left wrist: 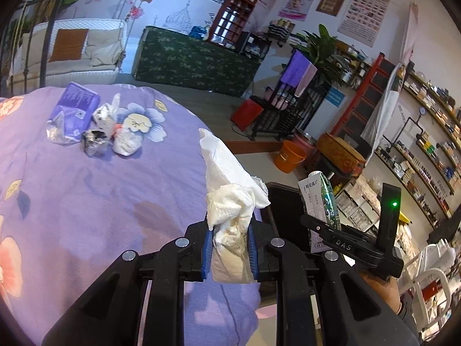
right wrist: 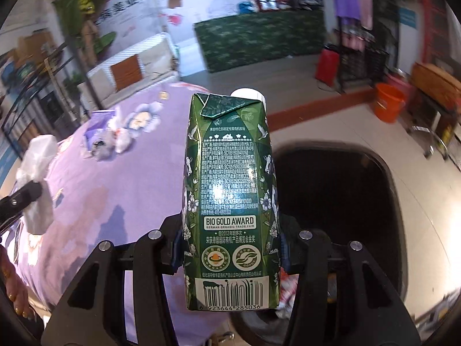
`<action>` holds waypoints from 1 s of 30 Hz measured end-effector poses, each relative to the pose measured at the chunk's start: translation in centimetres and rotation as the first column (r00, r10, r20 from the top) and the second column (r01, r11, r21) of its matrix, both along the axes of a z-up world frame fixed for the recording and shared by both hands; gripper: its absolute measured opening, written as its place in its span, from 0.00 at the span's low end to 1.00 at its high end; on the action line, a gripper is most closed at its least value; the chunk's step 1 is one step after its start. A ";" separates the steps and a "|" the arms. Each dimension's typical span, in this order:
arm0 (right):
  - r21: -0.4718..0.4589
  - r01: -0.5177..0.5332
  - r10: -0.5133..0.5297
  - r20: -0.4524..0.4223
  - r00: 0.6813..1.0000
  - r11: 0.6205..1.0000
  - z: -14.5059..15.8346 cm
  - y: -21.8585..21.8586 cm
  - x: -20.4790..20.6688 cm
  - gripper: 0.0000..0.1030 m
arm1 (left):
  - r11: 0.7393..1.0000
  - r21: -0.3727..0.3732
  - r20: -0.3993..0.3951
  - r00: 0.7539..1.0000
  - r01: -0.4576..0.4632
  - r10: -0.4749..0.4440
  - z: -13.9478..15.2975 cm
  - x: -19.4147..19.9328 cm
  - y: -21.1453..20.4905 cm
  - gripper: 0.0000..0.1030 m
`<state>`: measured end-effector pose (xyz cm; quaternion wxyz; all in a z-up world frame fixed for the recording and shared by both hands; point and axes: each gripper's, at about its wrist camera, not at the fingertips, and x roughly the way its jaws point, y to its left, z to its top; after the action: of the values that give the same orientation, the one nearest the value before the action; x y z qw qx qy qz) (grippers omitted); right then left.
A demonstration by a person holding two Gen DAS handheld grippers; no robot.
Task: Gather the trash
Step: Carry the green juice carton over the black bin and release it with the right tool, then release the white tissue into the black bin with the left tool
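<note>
The left gripper [left wrist: 230, 248] is clamped on a wad of white tissue paper [left wrist: 230, 201], its blue pads pressed into the paper from both sides while the loose end sticks up above them. The right gripper [right wrist: 230, 256] is closed around a green milk carton [right wrist: 230, 201], held upright by its lower half with the white cap at the top and the barcode at the bottom. In the left wrist view the same carton [left wrist: 322, 201] shows just beside the tissue, so both hands carry a piece of trash at once.

The landmark here is the black trash bin [right wrist: 340, 201], whose dark open mouth sits right behind the carton in the right wrist view, at the edge of the table with the purple flowered tablecloth [left wrist: 86, 187]. The carton is nearly over the bin's opening; the tissue is over the cloth's edge, just beside the bin. Some crumpled wrappers seem to lie low inside the bin, though that part is blurred.

Neither held item is dropped yet, so this step looks about to finish. More remains: well away from the bin, across the cloth, lies a small heap of trash, namely a purple tissue packet [left wrist: 76, 109], a crumpled clear-and-black wrapper [left wrist: 93, 142] and a balled white tissue [left wrist: 126, 141], with further scraps among them. By that count the task is perhaps halfway along.
</note>
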<state>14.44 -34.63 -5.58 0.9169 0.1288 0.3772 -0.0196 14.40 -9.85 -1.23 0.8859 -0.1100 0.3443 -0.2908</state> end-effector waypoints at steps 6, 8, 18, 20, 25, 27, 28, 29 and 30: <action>0.000 0.092 -0.092 -0.080 0.993 0.996 -2.5 -3.1 -1.5 0.48 | 0.997 0.009 -0.005 0.997 0.081 -0.081 -0.6 -0.8 -3.1 0.19; -0.004 0.114 -0.113 -0.128 0.985 0.993 -3.6 -3.9 -1.5 0.48 | 0.994 0.014 -0.003 0.994 0.111 -0.111 -0.8 -1.0 -4.1 0.19; 0.076 0.197 -0.160 -0.340 0.927 0.978 -8.5 -7.3 0.9 0.48 | 0.976 0.061 -0.020 0.978 0.208 -0.207 -1.8 -1.1 -7.9 0.19; 0.081 0.194 -0.156 -0.339 0.928 0.978 -8.7 -7.2 1.1 0.57 | 0.972 0.069 -0.022 0.974 0.224 -0.223 -2.0 -1.0 -8.5 0.19; 0.058 0.243 -0.218 -0.273 0.937 0.968 -7.4 -8.0 0.1 0.58 | 0.953 0.071 -0.042 0.956 0.294 -0.291 -2.2 -0.6 -10.7 0.19; 0.054 0.276 -0.258 -0.227 0.939 0.960 -6.1 -8.7 -1.0 0.59 | 0.940 0.076 -0.056 0.943 0.333 -0.329 -2.3 -0.2 -12.1 0.19; 0.038 0.294 -0.281 -0.205 0.938 0.955 -5.3 -8.8 -1.6 0.65 | 0.933 0.069 -0.070 0.934 0.354 -0.349 -2.4 0.1 -12.9 0.19; 0.019 0.311 -0.302 -0.187 0.935 0.950 -4.8 -9.0 -2.2 0.69 | 0.927 0.060 -0.080 0.928 0.369 -0.364 -2.5 0.3 -13.6 0.19; -0.002 0.329 -0.325 -0.161 0.932 0.944 -4.1 -9.2 -3.1 0.69 | 0.924 0.056 -0.087 0.924 0.378 -0.373 -2.7 0.5 -14.1 0.19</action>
<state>11.37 -43.82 -9.69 0.8660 0.1993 0.4228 -0.1776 14.90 -23.97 -3.92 0.8036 -0.0209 0.4023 -0.4381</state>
